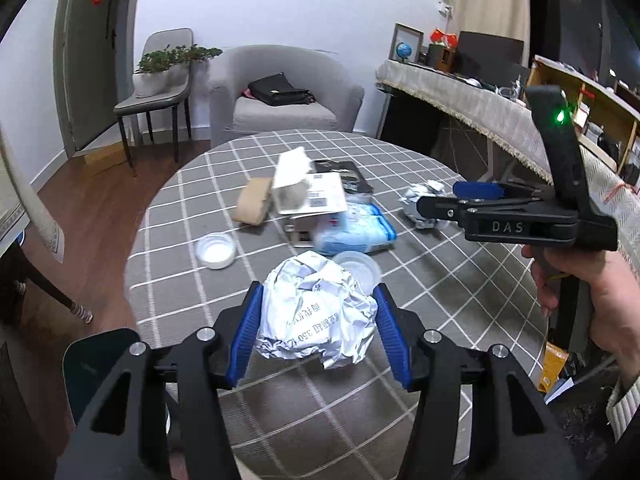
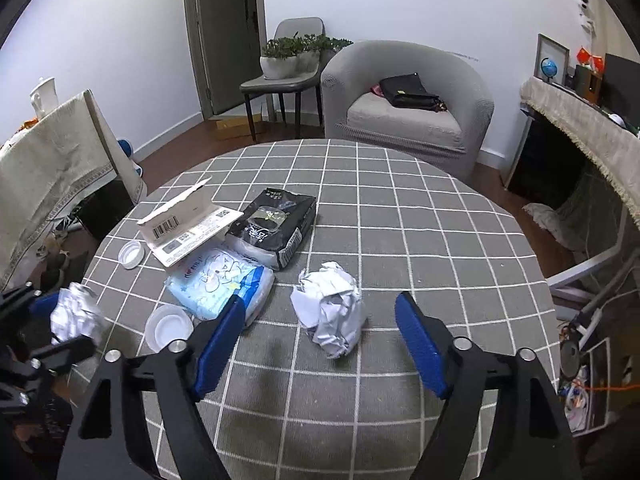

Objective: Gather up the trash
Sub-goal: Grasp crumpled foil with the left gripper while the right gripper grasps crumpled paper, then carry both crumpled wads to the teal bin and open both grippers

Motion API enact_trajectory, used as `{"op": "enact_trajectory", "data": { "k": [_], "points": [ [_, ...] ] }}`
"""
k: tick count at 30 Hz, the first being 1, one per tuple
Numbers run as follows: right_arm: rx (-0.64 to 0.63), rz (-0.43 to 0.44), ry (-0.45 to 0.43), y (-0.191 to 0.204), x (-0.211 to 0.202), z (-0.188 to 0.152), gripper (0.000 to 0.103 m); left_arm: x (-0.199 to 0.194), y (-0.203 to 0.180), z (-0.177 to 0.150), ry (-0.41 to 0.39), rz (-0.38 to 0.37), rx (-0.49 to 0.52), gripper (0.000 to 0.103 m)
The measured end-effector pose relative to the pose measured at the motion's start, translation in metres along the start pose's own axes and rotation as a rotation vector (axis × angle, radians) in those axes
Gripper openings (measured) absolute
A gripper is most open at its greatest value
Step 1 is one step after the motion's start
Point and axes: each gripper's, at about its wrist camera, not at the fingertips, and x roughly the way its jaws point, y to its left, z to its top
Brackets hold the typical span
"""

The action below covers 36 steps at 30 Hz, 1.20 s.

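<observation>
My left gripper (image 1: pixel 318 296) is shut on a crumpled silver-white paper ball (image 1: pixel 316 312) above the near side of the round grey checked table (image 1: pixel 440 280). It also shows at the left edge of the right wrist view (image 2: pixel 76 316). My right gripper (image 2: pixel 320 312) is open, its blue pads on either side of a second crumpled white paper ball (image 2: pixel 330 308) that lies on the cloth, not touching it. From the left wrist view this gripper (image 1: pixel 436 200) hovers by that ball (image 1: pixel 420 200).
On the table lie a blue wipes pack (image 2: pixel 220 284), a black pouch (image 2: pixel 276 228), an open white carton (image 2: pixel 188 224), two white plastic lids (image 2: pixel 168 326) (image 2: pixel 132 254) and a tan roll (image 1: pixel 254 200). A grey armchair (image 2: pixel 404 104) and a chair with plants (image 2: pixel 288 60) stand beyond.
</observation>
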Motion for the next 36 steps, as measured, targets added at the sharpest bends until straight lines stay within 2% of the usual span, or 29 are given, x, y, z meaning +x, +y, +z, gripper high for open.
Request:
{"op": "enact_trajectory", "data": {
  "k": [6, 12, 13, 20, 28, 36],
  "points": [
    [-0.030, -0.045, 0.038, 0.010, 0.016, 0.004, 0.066, -0.014, 0.024, 0.000, -0.015, 0.023, -0.037, 0.058],
    [-0.033, -0.101, 0.099, 0.009, 0.037, 0.006, 0.048, -0.030, 0.051, -0.002, -0.032, 0.051, -0.070, 0.058],
    [-0.025, -0.111, 0.105, 0.008, 0.039, 0.007, 0.040, -0.033, 0.056, -0.003, -0.036, 0.057, -0.075, 0.058],
    [0.029, -0.069, 0.037, 0.022, 0.024, 0.026, 0.040, -0.052, 0.094, -0.011, -0.050, 0.107, -0.129, 0.058],
    [-0.026, 0.004, -0.028, 0.075, 0.010, 0.052, 0.040, -0.073, 0.144, -0.023, -0.058, 0.180, -0.197, 0.058],
    [-0.097, 0.092, -0.070, 0.137, 0.005, 0.070, 0.040, -0.077, 0.189, -0.045, -0.013, 0.273, -0.245, 0.058]
  ]
}}
